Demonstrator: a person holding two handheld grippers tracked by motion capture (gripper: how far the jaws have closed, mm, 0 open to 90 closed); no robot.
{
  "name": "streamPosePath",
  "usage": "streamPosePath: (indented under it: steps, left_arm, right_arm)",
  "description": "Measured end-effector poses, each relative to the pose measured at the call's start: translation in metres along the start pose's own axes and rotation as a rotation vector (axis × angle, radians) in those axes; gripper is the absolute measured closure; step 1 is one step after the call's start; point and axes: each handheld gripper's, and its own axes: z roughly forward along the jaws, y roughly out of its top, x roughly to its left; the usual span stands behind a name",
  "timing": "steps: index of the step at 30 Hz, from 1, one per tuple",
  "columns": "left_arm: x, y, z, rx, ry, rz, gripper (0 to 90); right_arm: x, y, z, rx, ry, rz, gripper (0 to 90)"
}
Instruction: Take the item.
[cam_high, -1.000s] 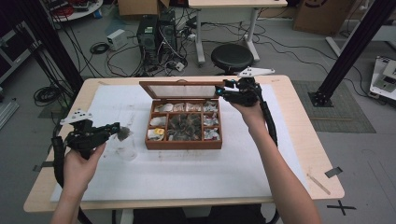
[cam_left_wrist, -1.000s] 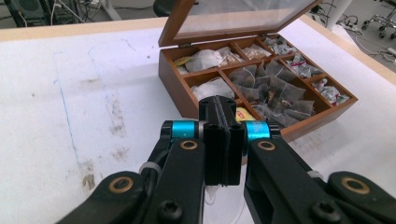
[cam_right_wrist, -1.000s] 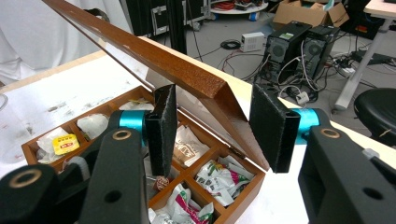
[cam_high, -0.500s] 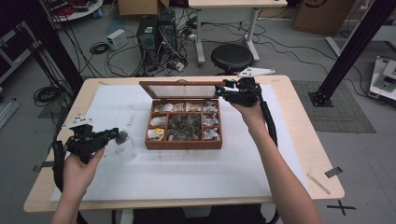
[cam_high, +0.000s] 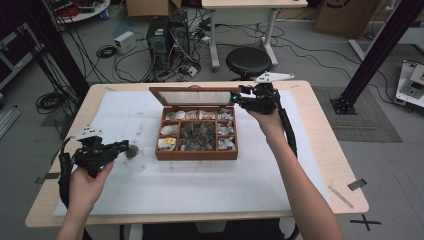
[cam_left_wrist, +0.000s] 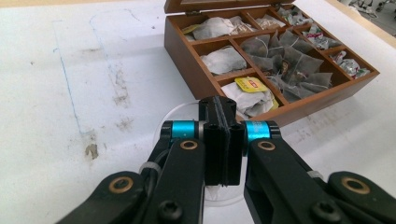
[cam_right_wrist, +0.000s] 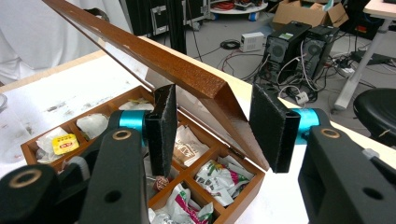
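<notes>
From above I see my right gripper (cam_high: 239, 97) at the raised lid (cam_high: 192, 95) of the wooden tea box (cam_high: 196, 153), while my left gripper (cam_high: 126, 148) holds what may be a teabag over a clear cup (cam_high: 138, 161).

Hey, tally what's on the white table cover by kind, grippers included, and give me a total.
Wooden tea box: 1
Clear glass cup: 1
Grippers: 2, the left gripper and the right gripper
Total: 4
</notes>
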Motion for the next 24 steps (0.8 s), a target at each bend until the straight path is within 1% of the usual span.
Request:
streamPosePath:
  steps: [2, 8, 16, 18, 23, 24]
  left_arm:
    - [-0.0003, -0.0005, 0.0013, -0.001, 0.002, -0.005, 89.4]
    - [0.0003, -0.0017, 0.0026, 0.01, 0.003, 0.0, 89.3]
    - [0.0002, -0.0023, 0.0021, 0.004, 0.017, 0.001, 88.8]
    - [-0.0002, -0.002, 0.0015, -0.002, 0.017, -0.003, 86.2]
    - [0.0012, -0.0014, 0.0006, -0.009, 0.021, -0.012, 73.0]
    - [0.0012, -0.0013, 0.0001, -0.014, 0.022, -0.017, 71.5]
  right_arm:
    - [-0.0001, 0.0, 0.0001, -0.001, 0.0, 0.0, 53.2]
    - [-0.0001, 0.0, 0.0, 0.0, 0.0, -0.001, 53.2]
    - [0.0, -0.0001, 0.0, -0.001, 0.0, 0.0, 53.2]
    - [0.0, -0.0001, 0.0, -0.001, -0.001, -0.001, 53.2]
    - [0.0, -0.0001, -0.0001, 0.0, 0.0, -0.002, 53.2]
    - [0.0001, -0.0002, -0.0001, 0.0, 0.0, 0.0, 53.2]
